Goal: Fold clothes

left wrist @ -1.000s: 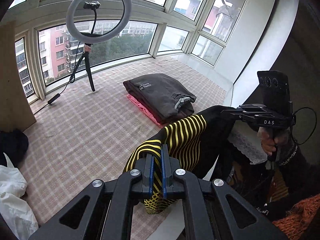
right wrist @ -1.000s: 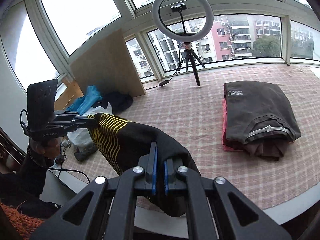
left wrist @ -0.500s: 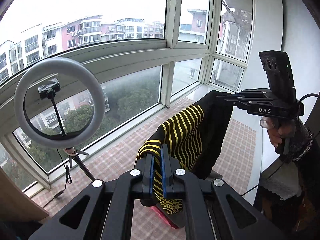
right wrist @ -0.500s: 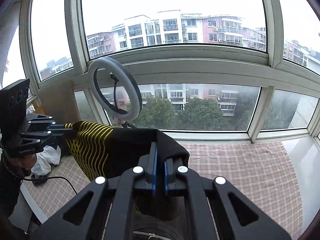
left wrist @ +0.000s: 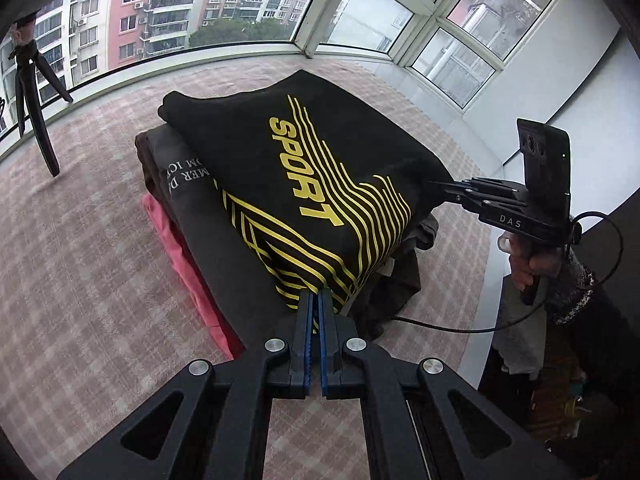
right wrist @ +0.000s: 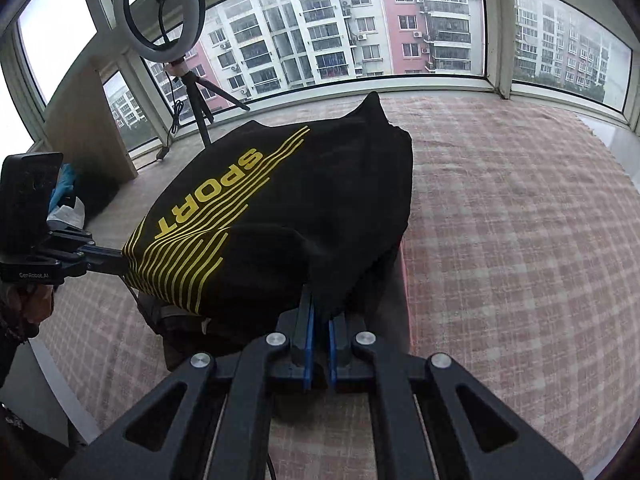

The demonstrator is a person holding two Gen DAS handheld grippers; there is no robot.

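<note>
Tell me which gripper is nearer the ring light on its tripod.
Left. The left gripper grips the black SPORT garment on the side towards the ring light; the right gripper grips its far side.

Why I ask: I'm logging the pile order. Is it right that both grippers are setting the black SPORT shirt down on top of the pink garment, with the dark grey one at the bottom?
Not quite. The left wrist view shows the black SPORT shirt lying directly on the dark grey garment; the pink garment is at the bottom. Both the left gripper and right gripper do hold the shirt.
</note>
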